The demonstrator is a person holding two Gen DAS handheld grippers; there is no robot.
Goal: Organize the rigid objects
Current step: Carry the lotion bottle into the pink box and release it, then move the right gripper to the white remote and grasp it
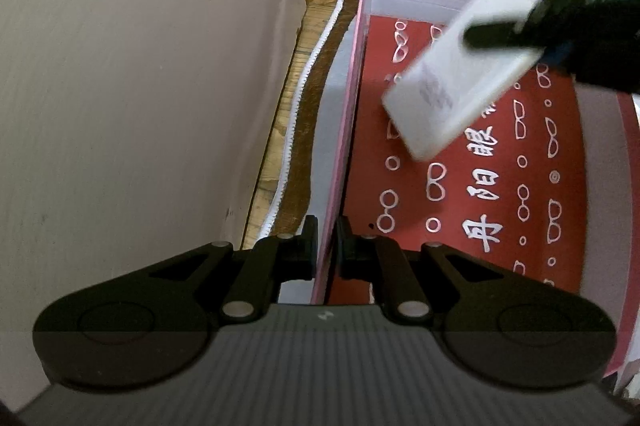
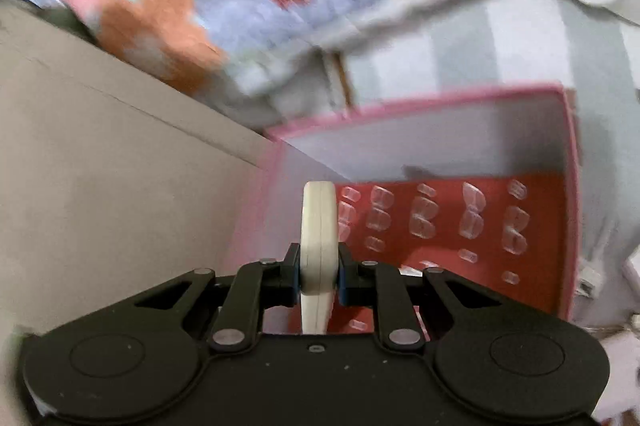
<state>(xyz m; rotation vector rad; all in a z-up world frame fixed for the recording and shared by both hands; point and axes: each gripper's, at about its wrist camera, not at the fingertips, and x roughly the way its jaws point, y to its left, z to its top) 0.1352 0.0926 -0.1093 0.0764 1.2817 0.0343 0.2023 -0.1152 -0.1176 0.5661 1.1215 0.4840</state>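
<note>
Right gripper [image 2: 319, 280] clamping white case [image 2: 318, 246] over pink box [image 2: 420, 102]; left gripper [image 1: 326, 250] pinching box wall. Risking: case slipping, striking rim.

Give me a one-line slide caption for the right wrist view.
Right gripper clamps a flat white object edge-on above the pink-rimmed box with a red, glasses-patterned floor.
</note>
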